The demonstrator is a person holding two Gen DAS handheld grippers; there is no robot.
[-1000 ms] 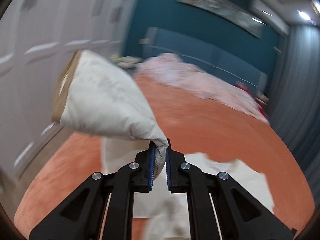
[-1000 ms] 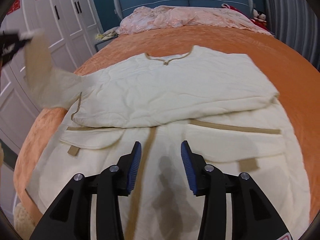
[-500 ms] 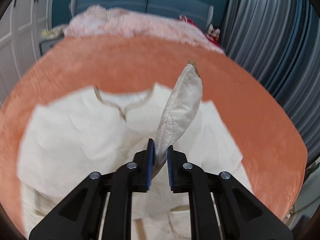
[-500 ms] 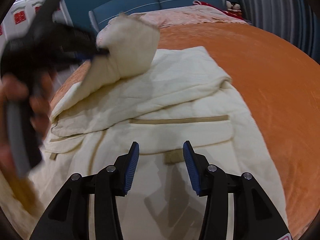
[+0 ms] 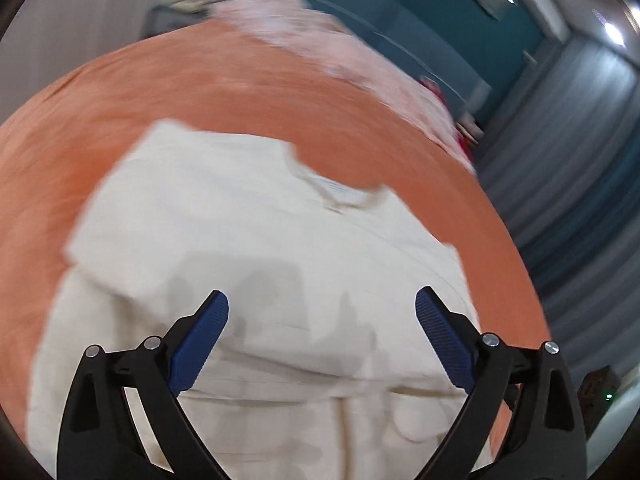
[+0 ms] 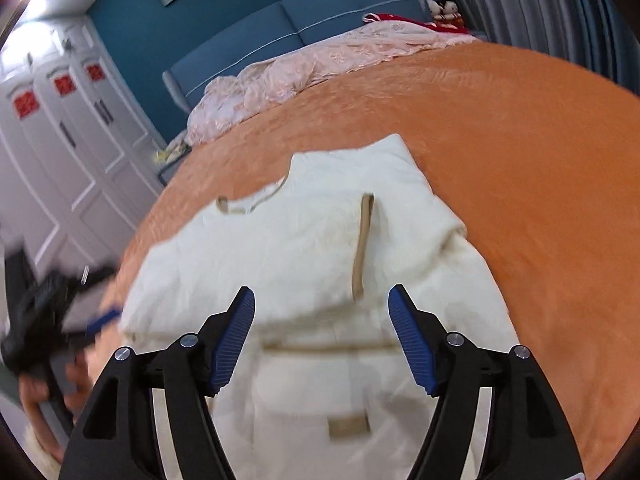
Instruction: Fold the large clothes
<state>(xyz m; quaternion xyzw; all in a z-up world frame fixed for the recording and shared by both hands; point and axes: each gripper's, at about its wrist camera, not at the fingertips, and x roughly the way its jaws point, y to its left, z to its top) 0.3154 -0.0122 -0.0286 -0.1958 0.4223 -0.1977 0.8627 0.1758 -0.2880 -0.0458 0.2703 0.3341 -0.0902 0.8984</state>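
Observation:
A large cream quilted coat (image 6: 312,248) with tan trim lies flat on the orange bedspread (image 6: 520,160), both sleeves folded in over its body. A tan cuff (image 6: 362,248) lies across the chest. The coat also shows in the left wrist view (image 5: 248,248), blurred. My left gripper (image 5: 320,312) is open wide and empty above the coat; it also shows at the left edge of the right wrist view (image 6: 52,320). My right gripper (image 6: 322,312) is open and empty above the coat's lower part, near a pocket flap (image 6: 348,424).
A pink crumpled quilt (image 6: 304,72) lies at the head of the bed by the blue headboard (image 6: 304,28). White wardrobe doors (image 6: 64,128) stand on the left. Grey curtains (image 5: 580,184) hang on the right side of the bed.
My left gripper carried the left sleeve across over the coat, let it go and opened wide. It has drawn back to the left. My right gripper opened wider.

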